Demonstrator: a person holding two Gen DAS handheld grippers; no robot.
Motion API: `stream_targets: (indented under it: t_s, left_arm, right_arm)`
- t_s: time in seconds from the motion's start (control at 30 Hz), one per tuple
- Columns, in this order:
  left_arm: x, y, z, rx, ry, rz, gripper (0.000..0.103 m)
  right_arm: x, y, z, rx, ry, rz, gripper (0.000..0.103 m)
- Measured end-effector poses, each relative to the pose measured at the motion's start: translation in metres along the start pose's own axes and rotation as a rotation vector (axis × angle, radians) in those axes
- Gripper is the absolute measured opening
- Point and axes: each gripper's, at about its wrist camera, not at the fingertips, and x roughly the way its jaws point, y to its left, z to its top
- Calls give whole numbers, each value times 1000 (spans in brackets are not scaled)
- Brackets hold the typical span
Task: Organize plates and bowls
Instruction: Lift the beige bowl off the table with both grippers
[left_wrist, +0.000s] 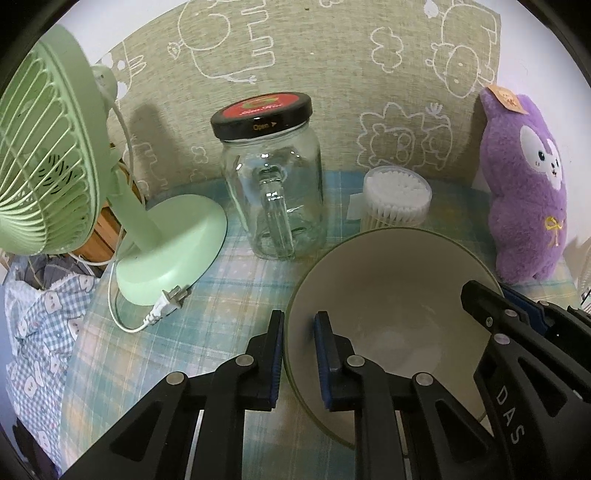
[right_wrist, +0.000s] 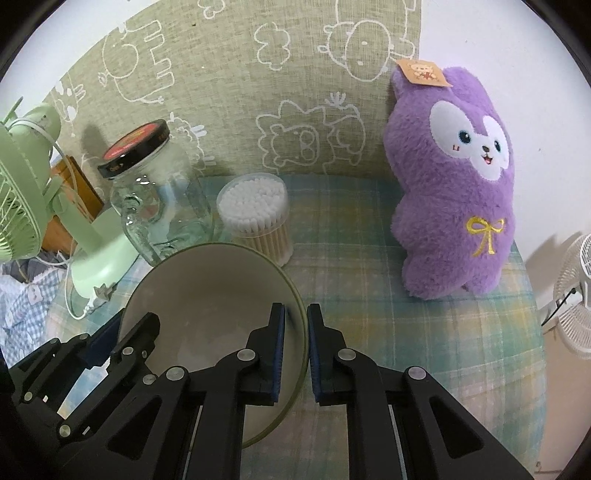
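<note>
Bowl (left_wrist: 388, 314), pinched at opposite rims by left gripper (left_wrist: 299, 354) and right gripper (right_wrist: 295, 350), may tip into the jar (left_wrist: 273, 177) behind it if either slips.

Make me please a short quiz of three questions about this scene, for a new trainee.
1. True or false: the fingers of both grippers straddle the bowl's rim.
2. What stands nearest behind the bowl: (a) cotton swabs, (b) purple plush toy, (c) a book?
3. Fill in: the glass jar's lid is ____ and red.

Key: 1 true; 2 a; 3 black.
</note>
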Motion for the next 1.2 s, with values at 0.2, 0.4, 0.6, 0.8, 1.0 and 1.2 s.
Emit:
stream_targets:
  t_s: [0.2, 0.4, 0.6, 0.8, 1.0, 1.2]
  left_arm:
    - [-16, 4, -2, -3, -7, 0, 13]
    - [-37, 10, -3, -16, -24, -10, 13]
    - [-66, 18, -4, -16, -47, -16, 13]
    - [-96, 26, -3, -11, -81, -29, 13]
    - [-126, 34, -7, -13, -112, -46, 13]
    - [-151, 43, -17, -10, -134, -68, 13]
  right_arm:
    - [-15, 3, -1, 6, -8, 0, 15]
    - [-40, 8, -4, 3, -30, -8, 15]
    - [-69, 16, -7, 10, -49, -17, 15]
    - [-103, 26, -9, 10, -85, -31, 15]
    - [-136, 33, -14, 22, -114, -47, 15]
    - [-170, 43, -24, 28, -141, -70, 15]
